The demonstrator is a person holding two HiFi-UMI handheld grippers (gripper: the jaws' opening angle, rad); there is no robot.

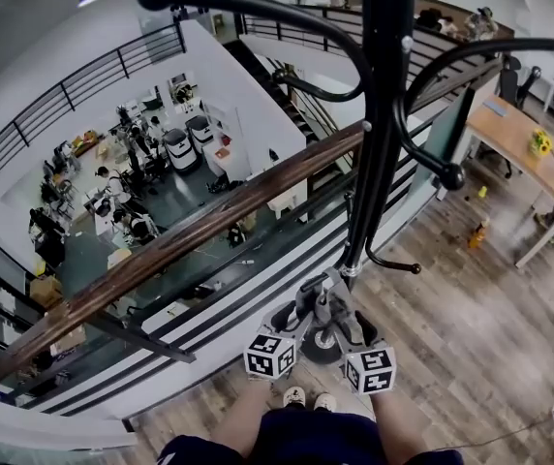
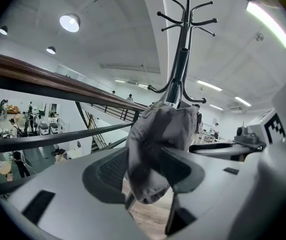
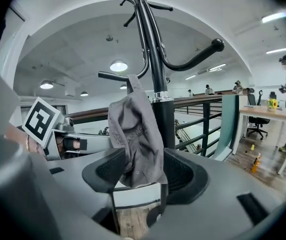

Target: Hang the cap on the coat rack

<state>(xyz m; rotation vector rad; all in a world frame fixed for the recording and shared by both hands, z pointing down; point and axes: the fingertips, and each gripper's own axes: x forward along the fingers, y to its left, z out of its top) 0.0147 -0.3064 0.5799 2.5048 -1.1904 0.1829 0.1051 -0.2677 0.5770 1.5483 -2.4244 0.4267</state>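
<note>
While the limp grey fabric cap [image 3: 135, 134] is seen draped from a short lower hook [image 3: 114, 76] of the black metal coat rack [image 3: 155, 59], it hangs down between the pads of both tools, and that is where trouble could begin. The right tool [image 3: 143, 176] is held with its jaws apart. A gap shows on either side of the cloth, so nothing is gripped by it. The left tool [image 2: 145, 171] is likewise spread, though the fabric appears to rest against one of its pads. If either tool were drawn away sideways or upward, the cloth could be caught on a textured pad and dragged off the hook. How far the cap is seated over the hook tip cannot be made out, so little pull may be needed. A knock against the pole could also be enough to sway the rack. Should the cap be dislodged, it is judged likely to drop to the wooden plank floor [image 1: 471, 337]. Since the rack stands just beside the brown wooden handrail [image 1: 161, 250] of a balcony, the cap might instead slip past the bars to the level below.
</note>
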